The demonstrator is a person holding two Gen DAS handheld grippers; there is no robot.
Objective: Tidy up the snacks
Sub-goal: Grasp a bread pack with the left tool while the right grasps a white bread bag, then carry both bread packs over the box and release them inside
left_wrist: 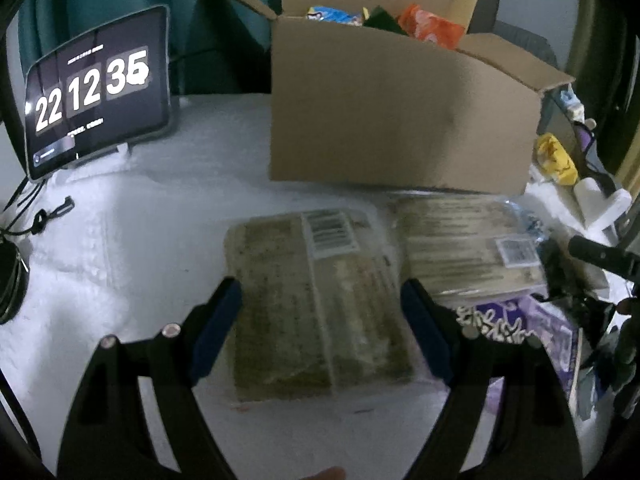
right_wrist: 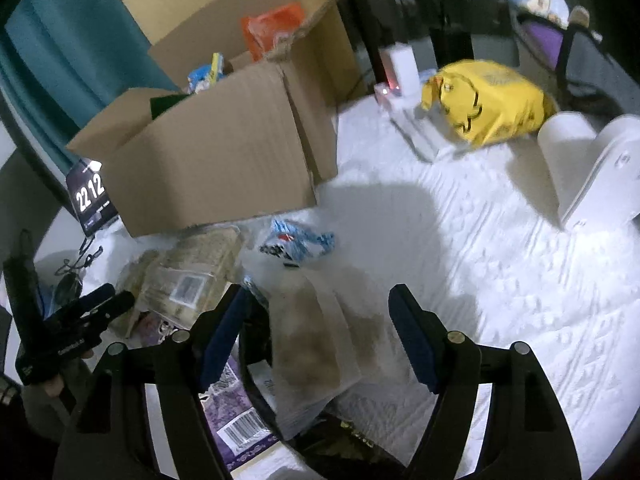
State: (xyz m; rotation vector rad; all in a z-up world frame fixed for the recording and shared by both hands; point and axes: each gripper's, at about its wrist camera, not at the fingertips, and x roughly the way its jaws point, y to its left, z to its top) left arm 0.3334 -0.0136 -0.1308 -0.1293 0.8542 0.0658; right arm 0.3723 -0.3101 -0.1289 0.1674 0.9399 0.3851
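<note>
A: One container on the white textured tabletop point(right_wrist: 500, 248): a cardboard box point(left_wrist: 400, 120), flaps up, standing toward the far edge. Contents?

B: Three items show above the rim: an orange packet point(left_wrist: 432, 26), a blue-and-yellow packet point(left_wrist: 332, 16), and a dark green one point(left_wrist: 380, 20) between them. Anything deeper is hidden by the box wall.

A: Loose stock in front of the box?

B: Two clear-wrapped packs of brownish snacks. The near pack point(left_wrist: 316, 300), barcode label at its far end, lies flat between the fingers of the left gripper point(left_wrist: 322, 320); jaws spread, pads apart from its sides. The second pack point(left_wrist: 468, 248) lies just beside it, against the box foot. A purple patterned packet point(left_wrist: 520, 324) sits partly under that second pack.

A: Right gripper point(right_wrist: 316, 328)?

B: Jaws likewise spread, nothing pinched. Beneath them a pale wrapped pack point(right_wrist: 312, 352) with brown contents rests on a dark round-edged object; what that is, I cannot tell.

A: Entries peculiar to one view?

B: Left wrist only: the full tablet clock point(left_wrist: 96, 92) at the far left corner; from the right wrist half of it shows beside the box. Right wrist only: a blue-and-white wrapper point(right_wrist: 296, 242) near the box corner and a white stand point(right_wrist: 600, 168) at the right edge. A yellow bag point(right_wrist: 488, 100) at the far edge shows whole there, a sliver in the other.
</note>
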